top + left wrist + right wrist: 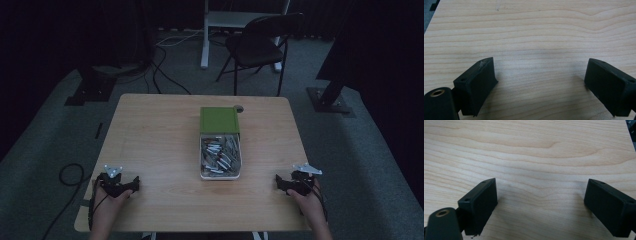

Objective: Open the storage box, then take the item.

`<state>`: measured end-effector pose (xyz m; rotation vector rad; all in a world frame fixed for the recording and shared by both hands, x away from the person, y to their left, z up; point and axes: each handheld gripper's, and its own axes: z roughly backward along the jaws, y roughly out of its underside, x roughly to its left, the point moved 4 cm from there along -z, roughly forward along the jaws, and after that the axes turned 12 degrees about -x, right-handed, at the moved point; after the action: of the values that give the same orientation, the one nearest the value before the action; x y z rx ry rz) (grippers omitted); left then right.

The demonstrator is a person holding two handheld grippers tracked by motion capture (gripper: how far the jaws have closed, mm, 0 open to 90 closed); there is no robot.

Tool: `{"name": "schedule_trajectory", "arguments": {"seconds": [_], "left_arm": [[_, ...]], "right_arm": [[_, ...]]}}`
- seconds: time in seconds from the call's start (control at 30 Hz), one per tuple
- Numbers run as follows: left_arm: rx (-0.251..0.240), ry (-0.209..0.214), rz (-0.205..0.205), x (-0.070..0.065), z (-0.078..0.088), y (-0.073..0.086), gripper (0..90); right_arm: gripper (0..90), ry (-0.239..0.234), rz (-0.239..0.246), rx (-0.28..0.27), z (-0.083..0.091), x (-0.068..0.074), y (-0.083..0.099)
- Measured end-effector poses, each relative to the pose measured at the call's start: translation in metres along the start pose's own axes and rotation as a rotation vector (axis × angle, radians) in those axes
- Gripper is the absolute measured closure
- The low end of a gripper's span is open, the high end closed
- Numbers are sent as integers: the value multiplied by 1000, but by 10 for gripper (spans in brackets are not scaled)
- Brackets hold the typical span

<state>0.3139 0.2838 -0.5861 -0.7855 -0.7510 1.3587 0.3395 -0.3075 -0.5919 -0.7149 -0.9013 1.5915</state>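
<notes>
Work appeared unstarted: both the left gripper (pixel 131 186) and right gripper (pixel 281 183) rested near the tray (pixel 220 175) of small parts, jaws spread wide, empty, lid (pixel 219 120) slid back.

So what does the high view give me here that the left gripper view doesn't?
High view: the clear box of small items with its green lid slid back, a folding chair behind the table, and both hands holding the left gripper and right gripper. Left gripper view: its own jaws up close, wide apart, nothing between them. Both: the bare wooden table.
</notes>
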Motion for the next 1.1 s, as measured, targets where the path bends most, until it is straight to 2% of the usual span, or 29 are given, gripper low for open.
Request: {"name": "schedule_trajectory", "arguments": {"seconds": [0.37, 0.63, 1.1], "left_arm": [[2, -21, 15, -2, 0, 0, 104], [2, -24, 18, -3, 0, 0, 103], [3, -31, 22, -3, 0, 0, 103]], "right_arm": [[109, -3, 3, 0, 0, 0, 0], [110, 17, -18, 3, 0, 5, -1], [114, -60, 4, -51, 8, 31, -25]]}}
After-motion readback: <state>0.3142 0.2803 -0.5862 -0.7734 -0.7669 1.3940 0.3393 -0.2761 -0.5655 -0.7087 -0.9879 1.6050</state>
